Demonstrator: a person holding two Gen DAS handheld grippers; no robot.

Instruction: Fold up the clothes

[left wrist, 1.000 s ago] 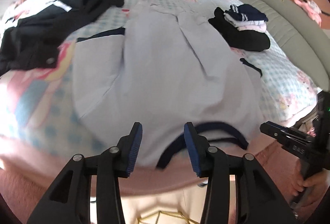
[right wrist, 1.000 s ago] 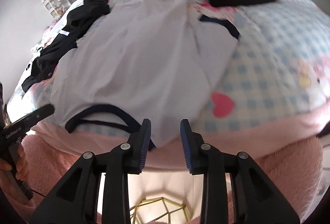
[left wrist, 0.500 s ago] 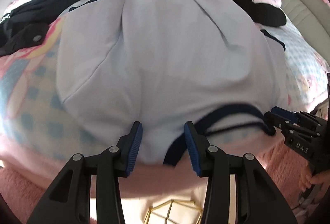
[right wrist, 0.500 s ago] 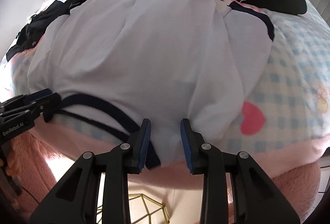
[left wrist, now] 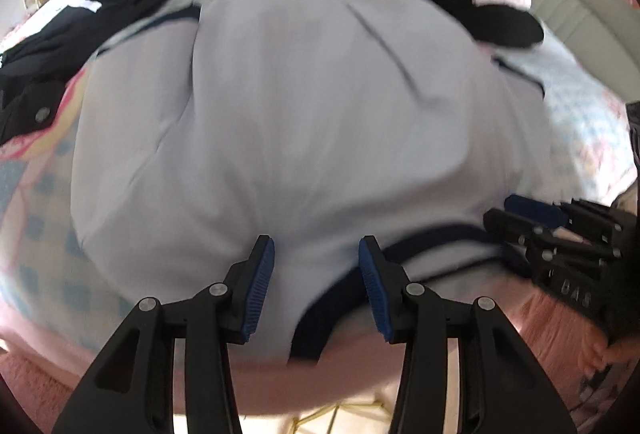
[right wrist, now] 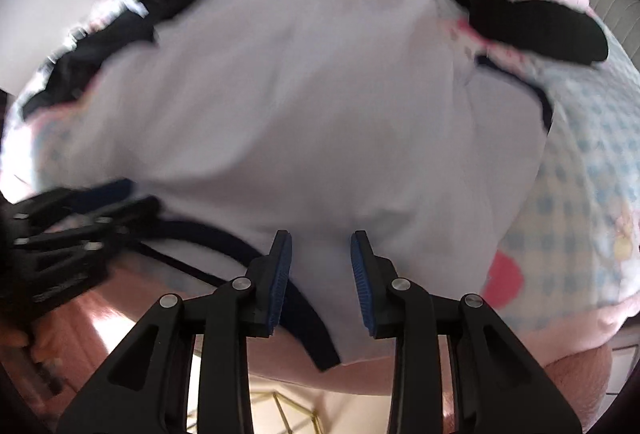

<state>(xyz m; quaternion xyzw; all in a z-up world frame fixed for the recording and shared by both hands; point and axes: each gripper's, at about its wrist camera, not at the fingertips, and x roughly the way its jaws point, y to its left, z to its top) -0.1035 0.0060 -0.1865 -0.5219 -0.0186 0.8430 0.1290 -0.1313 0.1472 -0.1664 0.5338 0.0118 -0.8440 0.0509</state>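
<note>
I have both tongs angled down at the near edge of the bed point(left wrist: 36, 218), which wears a pale blue checked sheet over a pink fleecy blanket. The pale lilac-white T-shirt with navy trim point(left wrist: 312, 106) lies spread flat on it, its navy-bound neckline point(left wrist: 436, 240) toward me and draped at the edge.

Compared with a second ago, the shirt fills far more of each view: I have brought both hands down and in toward that near edge. The left tongs point(left wrist: 316, 274) stand moderately wide, blue pads bracketing the shoulder fabric just left of the neckline, nothing pinched. The right tongs point(right wrist: 319, 268) are set narrower, straddling the white cloth just right of the navy trim point(right wrist: 304, 314), also empty. Motion blur makes it hard to say whether either pad tip already brushes the fabric; I think not quite.

So I judge the approach nearly finished: next comes closing on both shoulders, then carrying them away from me to fold. A black crumpled garment point(left wrist: 92, 34) sits at the far left, and a folded stack of black, navy and white clothes point(left wrist: 484, 6) at the far right, both just beside the shirt, so the fold should stay between them.
</note>
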